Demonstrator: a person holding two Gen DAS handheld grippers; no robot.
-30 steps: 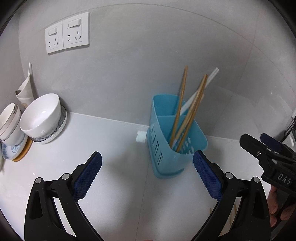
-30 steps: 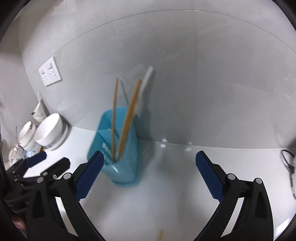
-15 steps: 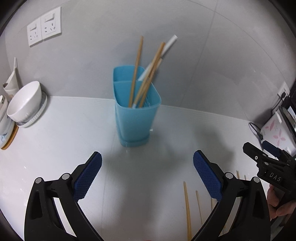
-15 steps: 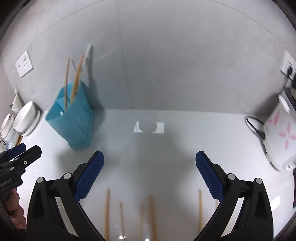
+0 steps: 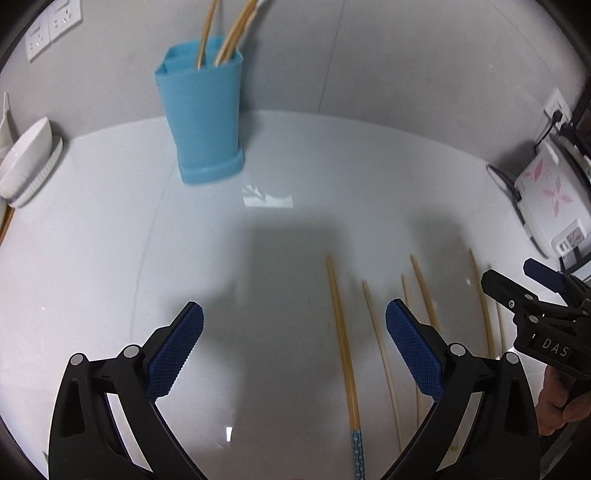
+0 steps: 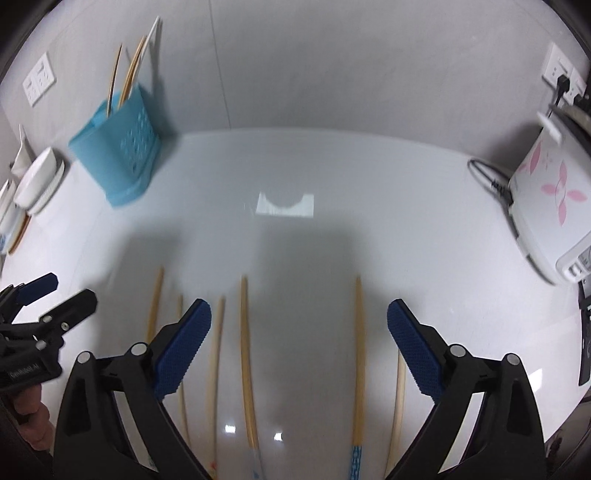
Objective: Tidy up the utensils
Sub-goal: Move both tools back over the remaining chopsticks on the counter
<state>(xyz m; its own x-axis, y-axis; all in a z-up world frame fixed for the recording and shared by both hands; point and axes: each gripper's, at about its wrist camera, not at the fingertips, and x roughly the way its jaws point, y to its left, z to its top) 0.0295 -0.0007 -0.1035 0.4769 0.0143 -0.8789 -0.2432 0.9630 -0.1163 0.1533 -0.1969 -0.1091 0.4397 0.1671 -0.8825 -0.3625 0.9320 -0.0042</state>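
Note:
A blue utensil holder [image 5: 201, 122] [image 6: 118, 153] stands near the back wall with a few chopsticks and a white one in it. Several wooden chopsticks [image 5: 341, 339] [image 6: 245, 354] lie side by side on the white counter, pointing away from me. My left gripper [image 5: 293, 349] hovers open above the counter, the leftmost chopstick between its fingers' line. My right gripper [image 6: 298, 345] is open over the row of chopsticks, two of them lying between its pads. Neither holds anything. The other gripper shows at each view's edge, with a hand on it.
White bowls on a rack [image 5: 26, 162] [image 6: 37, 182] sit at the far left. A white appliance with pink flowers [image 5: 550, 195] [image 6: 550, 199] and its cable stands at the right. Wall sockets [image 5: 51, 27] are on the back wall.
Both grippers have pulled back from the blue holder and tilted down; the holder is now farther away and the loose chopsticks on the counter have come into view under the fingers.

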